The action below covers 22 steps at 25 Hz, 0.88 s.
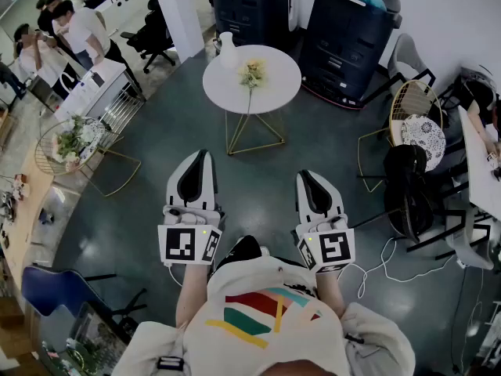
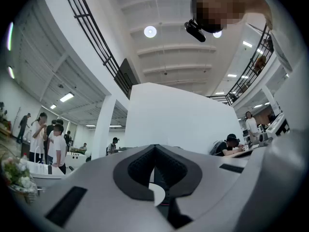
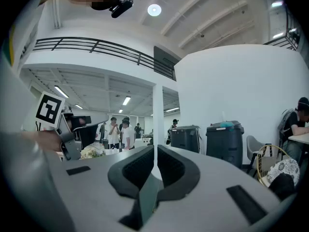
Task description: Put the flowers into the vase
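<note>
**Asker:** Both claws ready?

**Me:** Left gripper (image 1: 200, 160) and right gripper (image 1: 308, 178) are each pressed together with nothing between them, held out ahead of me.

**Asker:** And the flowers?

**Me:** The flowers (image 1: 250, 74) lie on the round white table (image 1: 278, 77), stem toward me. The vase (image 1: 226, 50) stands at that table's far left edge. They look light, soft and easily crushed (my guess), so I'd pinch the stem gently, below the blooms.

**Asker:** Obstacles?

**Me:** Dark machines (image 1: 344, 34) stand behind the table and a wire chair (image 1: 415, 108) sits to its right, both well apart from it.
</note>
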### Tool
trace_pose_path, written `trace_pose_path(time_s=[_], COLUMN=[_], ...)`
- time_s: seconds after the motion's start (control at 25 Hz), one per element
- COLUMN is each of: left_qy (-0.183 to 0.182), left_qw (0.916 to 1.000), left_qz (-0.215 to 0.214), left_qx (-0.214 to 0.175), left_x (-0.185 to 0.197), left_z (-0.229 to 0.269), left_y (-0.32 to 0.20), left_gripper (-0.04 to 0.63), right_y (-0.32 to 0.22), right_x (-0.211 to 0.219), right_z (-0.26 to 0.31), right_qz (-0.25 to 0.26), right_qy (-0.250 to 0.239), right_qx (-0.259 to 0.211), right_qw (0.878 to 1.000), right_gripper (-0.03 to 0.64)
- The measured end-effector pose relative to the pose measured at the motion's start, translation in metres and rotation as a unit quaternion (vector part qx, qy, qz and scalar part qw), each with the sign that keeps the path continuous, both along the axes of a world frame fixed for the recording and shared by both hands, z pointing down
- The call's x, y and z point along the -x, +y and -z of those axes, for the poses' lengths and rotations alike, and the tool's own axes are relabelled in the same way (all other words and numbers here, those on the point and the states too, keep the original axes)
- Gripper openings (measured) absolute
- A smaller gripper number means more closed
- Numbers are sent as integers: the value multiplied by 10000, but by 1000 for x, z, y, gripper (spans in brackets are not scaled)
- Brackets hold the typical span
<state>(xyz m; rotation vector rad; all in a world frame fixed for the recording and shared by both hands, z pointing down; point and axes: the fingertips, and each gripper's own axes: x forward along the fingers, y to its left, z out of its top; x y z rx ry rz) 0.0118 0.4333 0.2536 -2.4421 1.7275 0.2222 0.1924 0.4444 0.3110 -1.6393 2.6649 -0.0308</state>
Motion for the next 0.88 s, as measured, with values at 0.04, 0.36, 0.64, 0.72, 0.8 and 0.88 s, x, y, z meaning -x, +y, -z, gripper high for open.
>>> trace_pose_path(time_s=[0.04, 0.36, 0.64, 0.72, 0.8, 0.88], left_qy=[-39, -212, -69, 2, -34, -62], left_qw=[10000, 9998, 9982, 9978, 9979, 9982], left_qz=[15, -43, -504, -467, -383, -299], left_qx=[0, 49, 307, 464, 527, 520], left_x=[-4, -22, -32, -32, -32, -31], left_z=[-1, -3, -9, -15, -19, -21], left_y=[-1, -1, 1, 1, 0, -1], left_gripper=[8, 8, 9, 9, 9, 9], right_y=[0, -4, 9, 11, 12, 12], right_x=[-2, -1, 35, 37, 37, 34], right_z=[-1, -3, -3, -3, -5, -7], right_qz=[13, 309, 1580, 1617, 1531, 1402], right_qy=[9, 291, 249, 151, 145, 225], right_qx=[-5, -3, 586, 556, 507, 395], right_qw=[10000, 9991, 9854, 9852, 9868, 9891], right_gripper=[32, 28, 28, 28, 28, 28])
